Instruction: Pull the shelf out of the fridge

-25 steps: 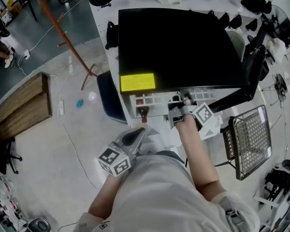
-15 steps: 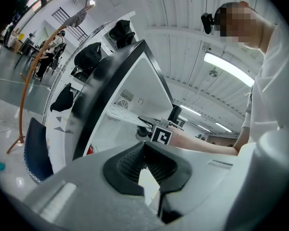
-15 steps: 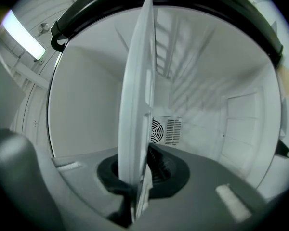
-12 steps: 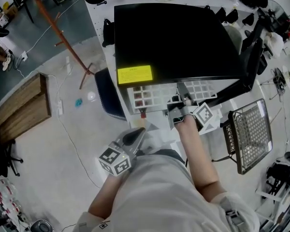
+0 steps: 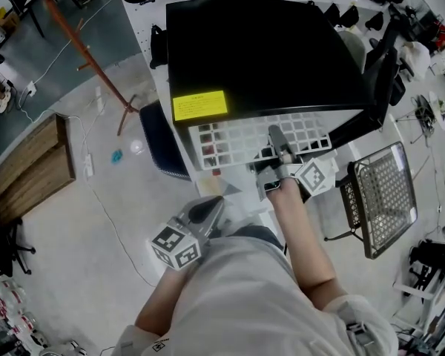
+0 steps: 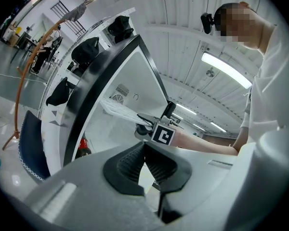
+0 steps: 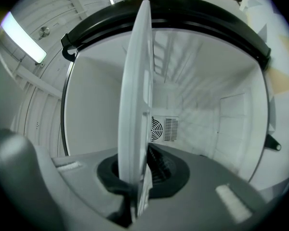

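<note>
The white grid shelf [image 5: 245, 133] sticks out of the front of the black fridge [image 5: 259, 50], level, with a red bottle [image 5: 208, 151] showing under its grid. My right gripper [image 5: 279, 145] is shut on the shelf's front edge, right of its middle. In the right gripper view the shelf [image 7: 136, 90] runs edge-on between the pads, with my right gripper [image 7: 138, 179] clamped on it and the white fridge interior [image 7: 207, 105] behind. My left gripper [image 5: 210, 210] hangs low by the person's body, shut on nothing, clear of the shelf; its pads meet in the left gripper view [image 6: 144, 154].
The fridge door [image 5: 378, 65] stands open at the right. A black wire basket [image 5: 382, 202] sits on the floor right of my arm. A dark blue seat [image 5: 163, 147] stands left of the fridge, with an orange coat stand [image 5: 81, 43] and a wooden crate [image 5: 30, 169] farther left.
The shelf has slid farther out of the fridge with my right gripper on it; more grid rows show. My left gripper has stayed put.
</note>
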Demonstrator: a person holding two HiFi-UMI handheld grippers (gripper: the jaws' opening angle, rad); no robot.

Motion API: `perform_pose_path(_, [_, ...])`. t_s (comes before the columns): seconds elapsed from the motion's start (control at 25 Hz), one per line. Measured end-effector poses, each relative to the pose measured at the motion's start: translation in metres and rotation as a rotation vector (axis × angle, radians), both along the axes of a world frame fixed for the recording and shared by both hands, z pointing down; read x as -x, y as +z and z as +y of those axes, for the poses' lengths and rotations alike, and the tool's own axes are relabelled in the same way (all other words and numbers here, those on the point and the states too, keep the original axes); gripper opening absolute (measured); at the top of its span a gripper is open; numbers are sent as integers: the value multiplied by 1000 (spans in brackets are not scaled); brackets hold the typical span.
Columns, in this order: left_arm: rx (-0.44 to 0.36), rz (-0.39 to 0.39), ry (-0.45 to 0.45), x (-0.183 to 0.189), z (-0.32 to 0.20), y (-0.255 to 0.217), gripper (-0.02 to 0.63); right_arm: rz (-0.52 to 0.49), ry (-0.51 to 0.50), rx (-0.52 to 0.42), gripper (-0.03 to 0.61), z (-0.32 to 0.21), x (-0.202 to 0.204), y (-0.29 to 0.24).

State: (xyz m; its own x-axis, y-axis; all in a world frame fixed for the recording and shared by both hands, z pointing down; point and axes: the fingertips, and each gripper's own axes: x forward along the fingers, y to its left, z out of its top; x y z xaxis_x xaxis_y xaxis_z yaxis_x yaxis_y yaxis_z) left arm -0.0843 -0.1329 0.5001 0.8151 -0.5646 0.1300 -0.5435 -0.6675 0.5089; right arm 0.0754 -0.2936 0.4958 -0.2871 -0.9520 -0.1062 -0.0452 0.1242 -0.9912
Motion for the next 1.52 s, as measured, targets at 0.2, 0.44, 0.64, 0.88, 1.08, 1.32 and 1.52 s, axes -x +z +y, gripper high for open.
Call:
perform_pose_path(0.2, [7,-3,25,-1,3,5,8,-6,6,-3,26,8,0,1])
perform_pose_path(0.44, [17,1,71,-1,-1,9,8,-13,15,-8,26,17,-1,1])
perform_pose_path(0.64, [25,3,134,-1,-8,14,8,-20,24,-6,26,20,-1,2])
perform_pose_path(0.88, [32,-5,212,-1,-14,20,8,-39,40,-10,26,20,-1,2])
perform_pose_path(1.08, [27,-19,260,1,-13,21,8,-44,49,-13,26,23,-2,4])
perform_pose_path(1.32, [22,-13,267,-4,-6,19,8,-64,58,-11,26,33,-4,4])
perform_pose_path(1.52, [30,-11,264,-11,10,18,9,-69,49,-8,26,48,-6,5])
